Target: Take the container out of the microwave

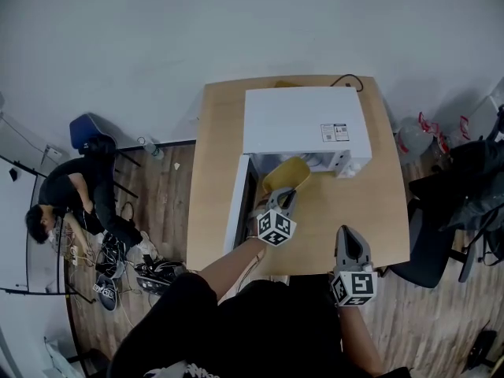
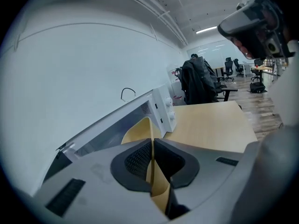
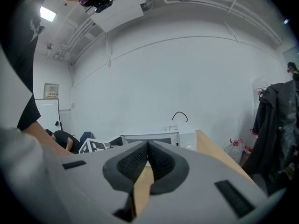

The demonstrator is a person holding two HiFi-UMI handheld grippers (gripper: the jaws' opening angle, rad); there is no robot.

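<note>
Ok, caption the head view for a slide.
Left gripper grips the yellow container at the open microwave; right gripper shut, empty.

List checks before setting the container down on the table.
1. Grip: left gripper has its jaws closed on the container wall. Ok.
2. Container clear of the microwave mouth: mostly out in front, far rim unclear. Cannot tell.
3. Door swung wide open, out of the way. Ok.
4. Bare table to the right of the container for a set-down. Ok.
5. Right gripper shut, empty, off to the side. Ok.
6. Anything inside the container that could spill. Cannot tell.
</note>
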